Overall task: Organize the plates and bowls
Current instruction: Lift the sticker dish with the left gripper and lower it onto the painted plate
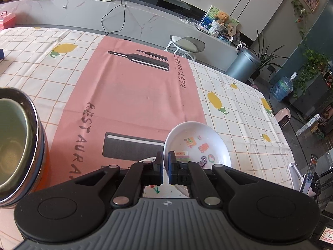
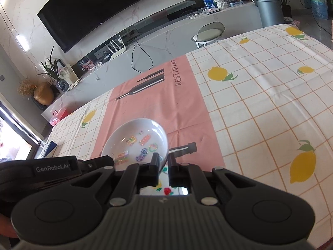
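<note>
Both views are being lit brightly by daylight; in the right wrist view the window (image 2: 12, 143) is being blown out at the left edge. Glare is being thrown off the marble wall (image 2: 18, 27). Straight edges are being bent by fisheye distortion.

The word "RESTAURANT" is printed in dark capitals on the pink cloth (image 1: 133, 95) laid over the lemon-patterned tablecloth (image 1: 245, 112). In the left wrist view it is seen twice: once along the far right edge of the cloth, near the printed bottle, and once along the near left edge, where the last letters are hidden behind the gripper. In the right wrist view the same word is read along the far edge of the pink cloth (image 2: 166, 104). "GenRobot.AI" is written in pale letters on the black body of the left gripper (image 2: 53, 167) at the left of that view. No other lettering can be made out.
</note>
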